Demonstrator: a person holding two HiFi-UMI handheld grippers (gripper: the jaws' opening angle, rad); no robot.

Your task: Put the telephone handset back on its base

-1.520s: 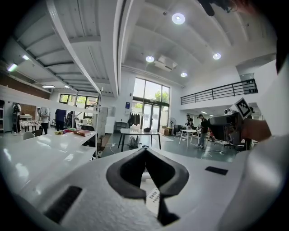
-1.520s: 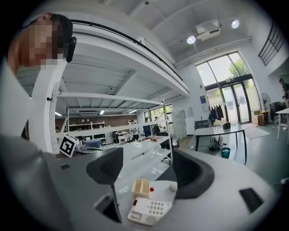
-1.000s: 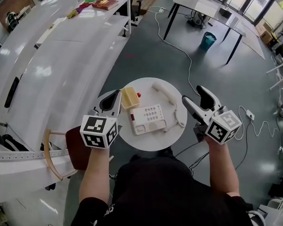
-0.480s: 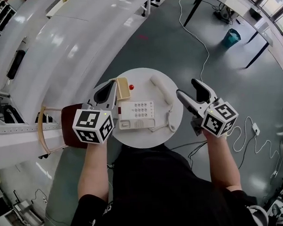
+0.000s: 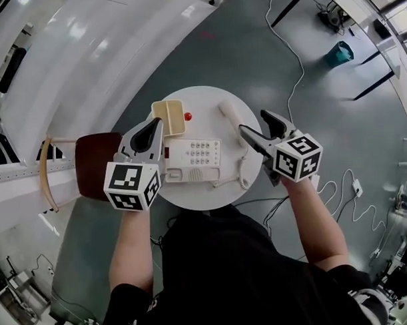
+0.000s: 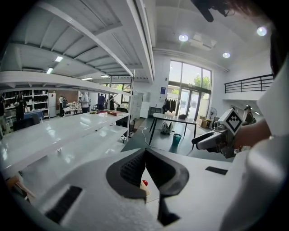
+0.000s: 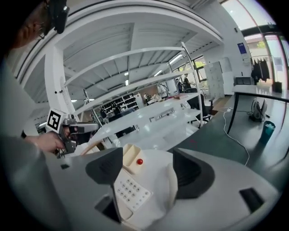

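From where I stood, the right gripper [image 5: 253, 122], the nearer one, hung with jaws spread over the handset [image 5: 230, 116], which lay lengthwise ahead between them, off the base [image 5: 193, 160] past its left jaw, while the left gripper [image 5: 155, 125] had its jaws pressed together.

The left gripper [image 5: 155, 127] and the right gripper [image 5: 253, 121] look alike: a pale grey-white plastic shell that narrows into two fingers [image 6: 131, 168] faced with black, ribbed pads. At the rear of each sits a white cube [image 5: 131, 186] printed with black square markers (one on every face that shows). The person wears a black short-sleeved shirt [image 5: 240, 270].
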